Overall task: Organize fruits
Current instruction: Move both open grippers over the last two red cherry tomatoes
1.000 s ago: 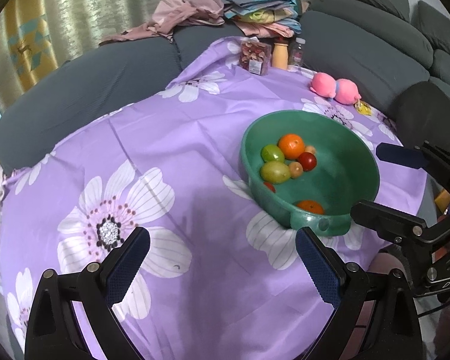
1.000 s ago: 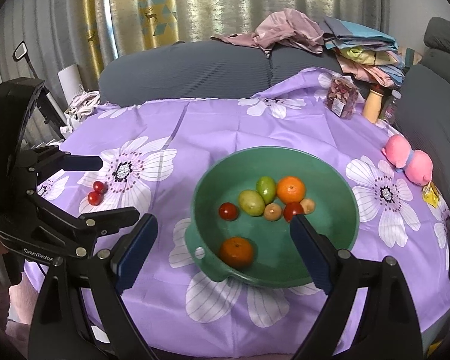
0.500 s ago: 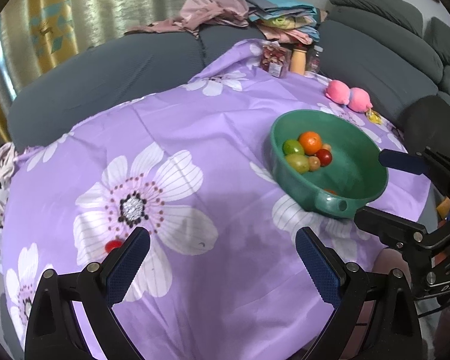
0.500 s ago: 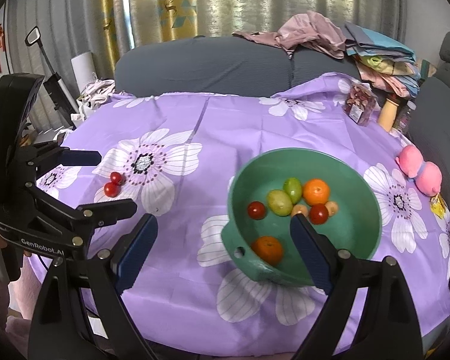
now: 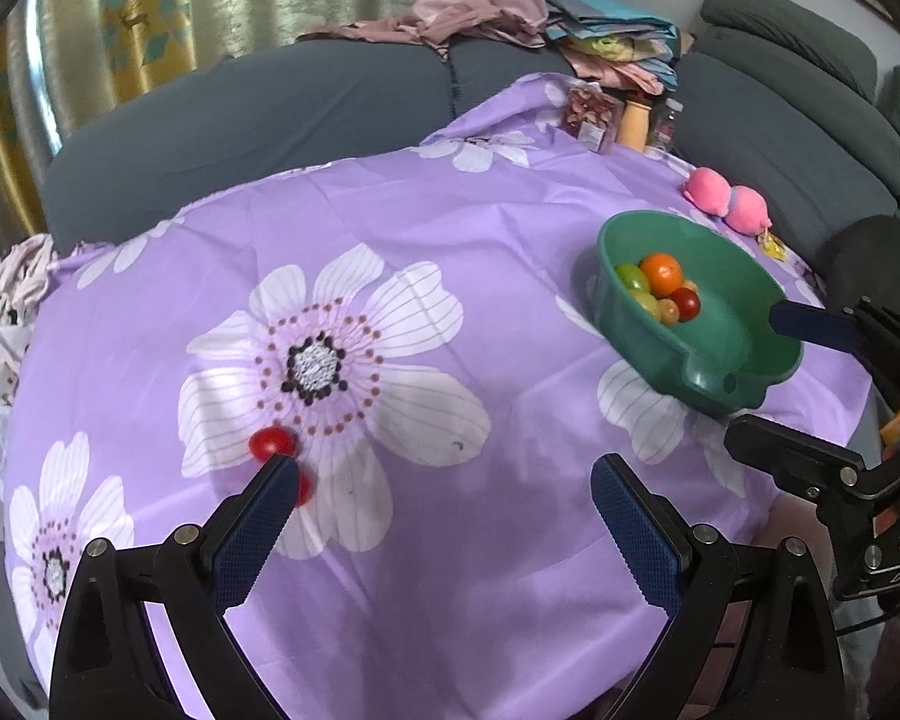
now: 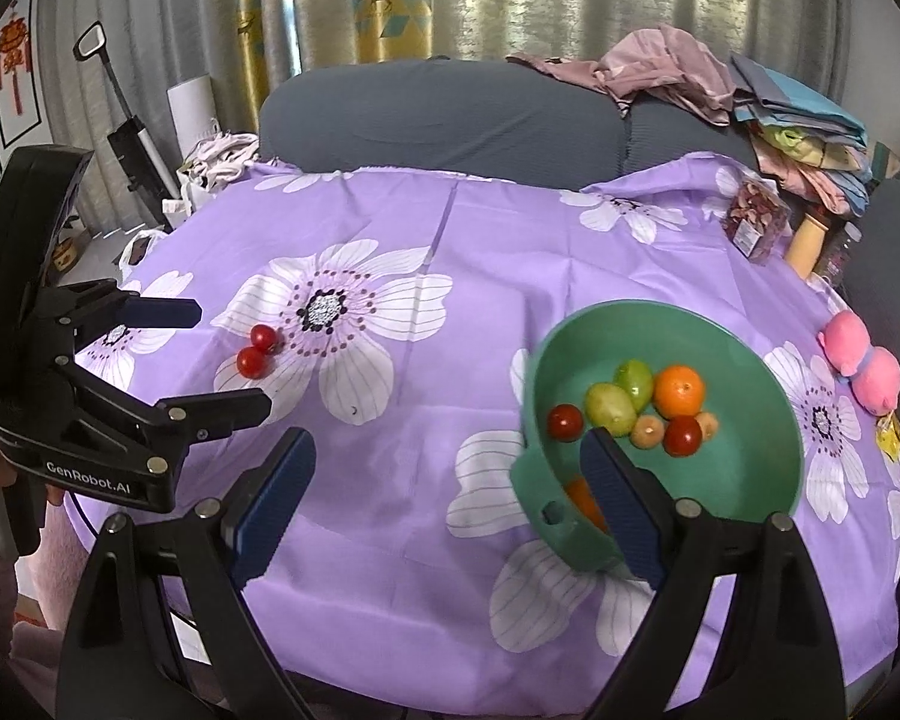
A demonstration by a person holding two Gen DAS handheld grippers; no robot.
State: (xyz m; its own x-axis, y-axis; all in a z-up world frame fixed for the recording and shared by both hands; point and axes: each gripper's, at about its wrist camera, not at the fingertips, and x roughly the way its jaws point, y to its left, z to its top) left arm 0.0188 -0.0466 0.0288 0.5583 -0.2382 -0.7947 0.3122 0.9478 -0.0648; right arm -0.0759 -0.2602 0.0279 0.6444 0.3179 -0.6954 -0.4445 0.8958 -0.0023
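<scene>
While both grippers hang above a counter [image 6: 450, 240] draped in a purple flowered cloth, two red cherry tomatoes [image 6: 257, 351] lie touching each other on a white flower, well apart from the green bowl [image 6: 774, 480]. Seen from the right wrist, the left gripper [image 6: 228, 360] stands with its jaws apart and empty, near the pair. Its own camera shows one tomato [image 5: 272, 443] clear and the other half hidden behind a blue pad. The right gripper [image 6: 444, 498] is also spread wide, holding nothing, one finger crossing the bowl's near rim. Only the right view reveals the bowl's whole load: two oranges, two green fruits, two red tomatoes and small yellowish ones. A pink plush toy [image 5: 727, 204] lies beyond.
</scene>
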